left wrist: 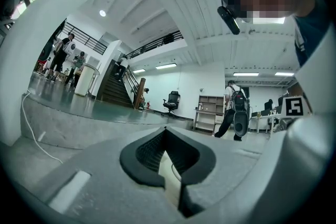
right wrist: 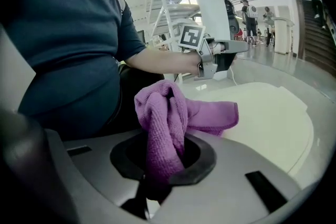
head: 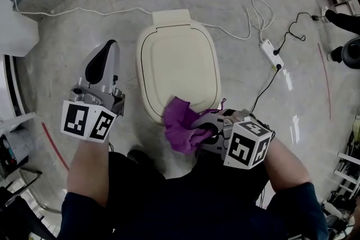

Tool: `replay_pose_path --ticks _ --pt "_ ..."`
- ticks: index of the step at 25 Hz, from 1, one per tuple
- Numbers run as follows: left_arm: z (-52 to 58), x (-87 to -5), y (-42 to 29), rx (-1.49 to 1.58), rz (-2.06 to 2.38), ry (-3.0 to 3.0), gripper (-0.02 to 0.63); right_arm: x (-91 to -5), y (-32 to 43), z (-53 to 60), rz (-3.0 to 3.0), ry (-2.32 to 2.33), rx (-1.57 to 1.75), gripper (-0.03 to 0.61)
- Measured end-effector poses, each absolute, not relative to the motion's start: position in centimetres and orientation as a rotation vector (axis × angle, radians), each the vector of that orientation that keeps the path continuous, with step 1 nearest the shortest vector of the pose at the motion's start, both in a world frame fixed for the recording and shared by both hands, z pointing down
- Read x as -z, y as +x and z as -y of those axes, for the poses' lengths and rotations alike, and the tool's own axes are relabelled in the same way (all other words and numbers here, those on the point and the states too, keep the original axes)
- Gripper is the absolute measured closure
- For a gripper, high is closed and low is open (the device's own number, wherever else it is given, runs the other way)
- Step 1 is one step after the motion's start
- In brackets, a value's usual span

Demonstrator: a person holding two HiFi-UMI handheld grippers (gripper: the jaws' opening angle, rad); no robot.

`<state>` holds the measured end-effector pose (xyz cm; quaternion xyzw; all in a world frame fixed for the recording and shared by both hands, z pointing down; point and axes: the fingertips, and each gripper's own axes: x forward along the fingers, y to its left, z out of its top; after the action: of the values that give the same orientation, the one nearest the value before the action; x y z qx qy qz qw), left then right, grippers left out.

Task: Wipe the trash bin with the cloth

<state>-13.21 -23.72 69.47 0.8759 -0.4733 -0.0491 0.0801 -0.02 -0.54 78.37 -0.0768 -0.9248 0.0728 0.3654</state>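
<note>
The cream trash bin [head: 179,64], lid closed, stands on the concrete floor right in front of me. My right gripper [head: 207,131] is at the bin's near edge, shut on a bunched purple cloth [head: 181,123] that touches the lid's near rim. In the right gripper view the cloth [right wrist: 173,113] rises out of the right gripper [right wrist: 165,157] and drapes toward the lid [right wrist: 268,118]. My left gripper [head: 106,50] hovers to the left of the bin, clear of it, with its jaws together and nothing between them. The left gripper [left wrist: 167,153] points upward at the hall, away from the bin.
A white power strip [head: 270,53] with white and black cables lies on the floor right of the bin. A white cable [head: 84,10] runs behind the bin. A white cabinet [head: 14,31] stands at left, metal shelving [head: 346,177] at right. Someone's shoes [head: 344,21] show at top right.
</note>
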Motion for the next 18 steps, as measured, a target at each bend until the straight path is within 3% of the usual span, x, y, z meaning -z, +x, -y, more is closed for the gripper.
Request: replay_pose_path --ticks 11,18 --pt "22.9 -68.6 -13.0 0.159 1.397 2.648 0.615 -74.6 -1.8 -1.2 2.466 -0.372 -0.217 0.511" --pt "22.1 -68.2 -12.1 0.146 1.394 2.672 0.615 -68.8 -1.7 3.9 2.729 -0.22 -0.334 0.509"
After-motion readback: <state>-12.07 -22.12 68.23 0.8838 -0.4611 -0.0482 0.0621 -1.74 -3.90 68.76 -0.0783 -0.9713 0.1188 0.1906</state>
